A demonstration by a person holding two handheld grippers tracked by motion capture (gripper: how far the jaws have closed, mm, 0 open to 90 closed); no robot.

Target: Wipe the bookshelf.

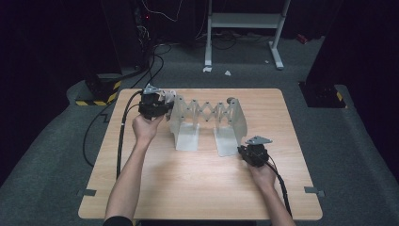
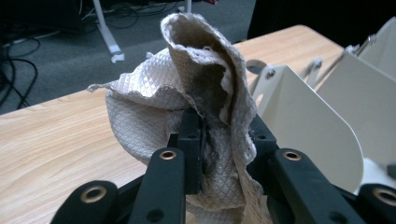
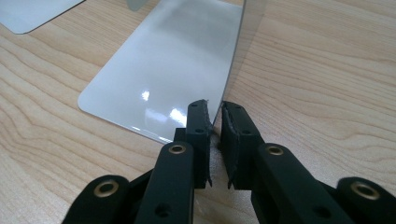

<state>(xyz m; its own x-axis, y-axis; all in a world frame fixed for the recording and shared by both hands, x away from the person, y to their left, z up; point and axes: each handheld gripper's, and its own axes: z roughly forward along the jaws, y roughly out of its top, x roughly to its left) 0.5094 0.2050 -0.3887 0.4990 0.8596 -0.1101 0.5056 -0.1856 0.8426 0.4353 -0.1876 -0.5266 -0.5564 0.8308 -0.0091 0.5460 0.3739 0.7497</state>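
A: Where was the white metal expanding bookend rack with the scissor-link middle?

B: It stood near the far middle of the pale wooden surface, its long axis running left to right, one upright end plate at each end and two flat feet pointing back toward the person.

A: And the left gripper?

B: It sat touching or just beside the rack's left end plate. In the left gripper view its jaws were closed most of the way on a crumpled, quilted beige paper towel, the wad bulging up above the pads, with that plate just to one side of it.

A: The right gripper?

B: At the rack's right end, down low by the near corner. In the right gripper view the jaws stood nearly together, pinching the thin upright edge of the right end plate where it met the flat foot.

A: So what did the coming move turn on?

B: Probably a wipe. The left hand was the nearer one to the left plate, towel against or almost against it, so the stroke would likely run along that plate while the right gripper steadied the rack against sliding along its long axis.
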